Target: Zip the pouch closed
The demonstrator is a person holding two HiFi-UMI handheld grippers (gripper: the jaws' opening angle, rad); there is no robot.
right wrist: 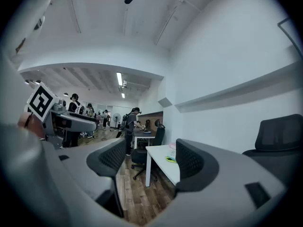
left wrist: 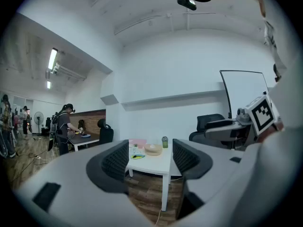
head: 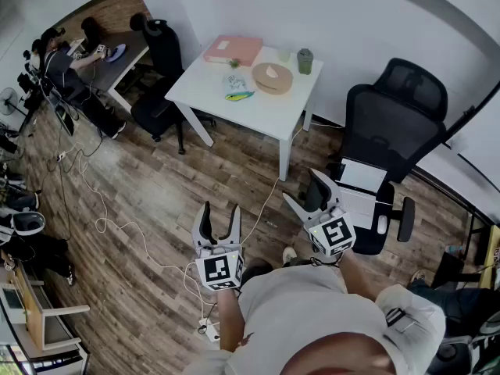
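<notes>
On the white table (head: pixel 258 108) across the room lie a flat pink case (head: pixel 233 49), a small patterned pouch (head: pixel 234 80) and a yellow-and-teal item (head: pixel 240 95). Both grippers hang over the wooden floor, well short of the table. My left gripper (head: pixel 219 209) is open and holds nothing. My right gripper (head: pixel 305 187) is open too, also empty. The left gripper view looks level between its jaws (left wrist: pixel 150 162) at the table (left wrist: pixel 158 163) and the pink case (left wrist: pixel 137 142). The right gripper view (right wrist: pixel 149 162) catches the table's corner (right wrist: pixel 158 156) from the side.
A wooden bowl (head: pixel 273 77) and a green cup (head: pixel 305 60) share the table. A black office chair (head: pixel 391 123) stands right of it, with another black chair (head: pixel 160 76) to the left. White cables (head: pixel 101 209) trail across the floor. People work at a far desk (head: pixel 117 53).
</notes>
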